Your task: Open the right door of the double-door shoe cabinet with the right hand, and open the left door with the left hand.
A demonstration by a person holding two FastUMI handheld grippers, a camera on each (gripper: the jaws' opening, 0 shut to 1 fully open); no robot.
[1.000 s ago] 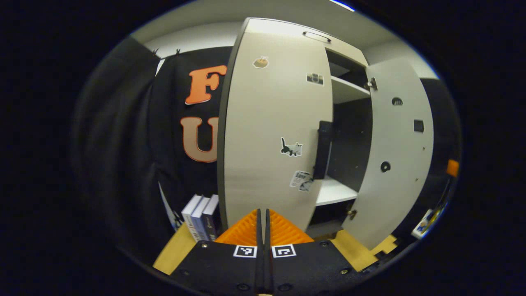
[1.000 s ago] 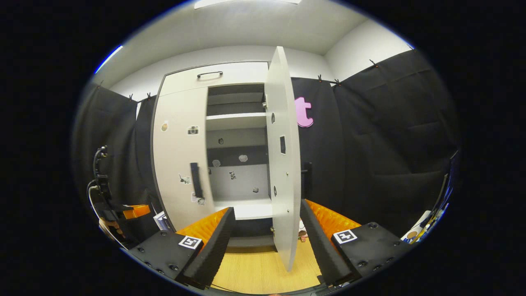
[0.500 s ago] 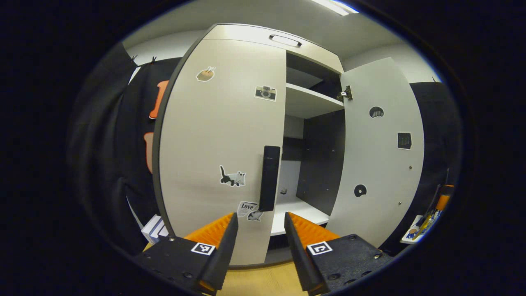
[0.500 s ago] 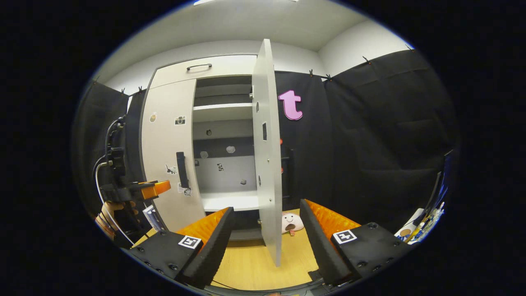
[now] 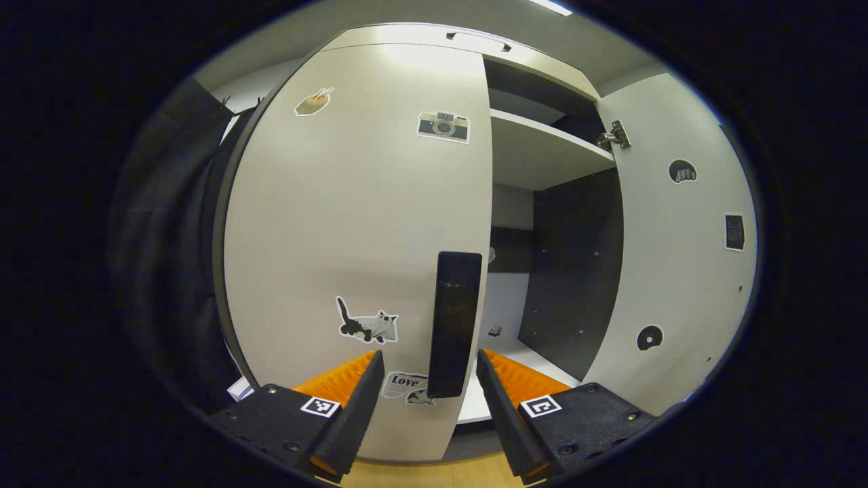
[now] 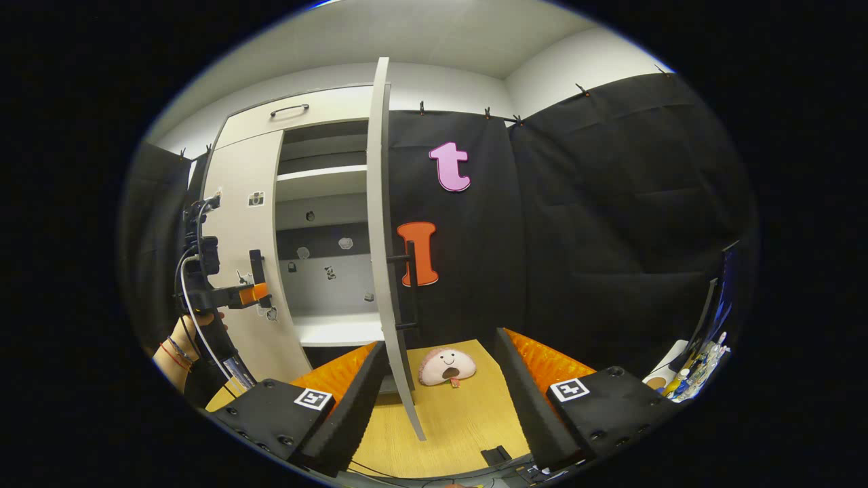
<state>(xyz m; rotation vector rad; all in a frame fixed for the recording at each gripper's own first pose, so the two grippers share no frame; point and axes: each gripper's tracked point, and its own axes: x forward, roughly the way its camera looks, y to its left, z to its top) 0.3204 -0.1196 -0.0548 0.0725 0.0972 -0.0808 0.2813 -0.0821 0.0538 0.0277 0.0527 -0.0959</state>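
- The right door point(image 6: 381, 224) of the shoe cabinet point(image 6: 319, 224) stands swung wide, seen edge-on in the right gripper view, so that half of the task looks done.
- The right claw point(image 6: 441, 400) hangs open and empty, apart from the door's edge; likely it has nothing left to hold.
- The left door point(image 5: 352, 224) is shut, flush with the cabinet front, its dark upright handle point(image 5: 456, 324) at the inner edge.
- The left claw point(image 5: 428, 407) is open, its fingers spread to either side of the handle's lower end, not pressing it; this framing suits closing on the bar and pulling.
- In the right gripper view, a hand point(image 6: 193, 332) holds that left claw point(image 6: 258, 293) up against the handle.
- A plush toy point(image 6: 446, 366) lies on the wooden floor point(image 6: 454, 420) behind the open door, clear of the swing.
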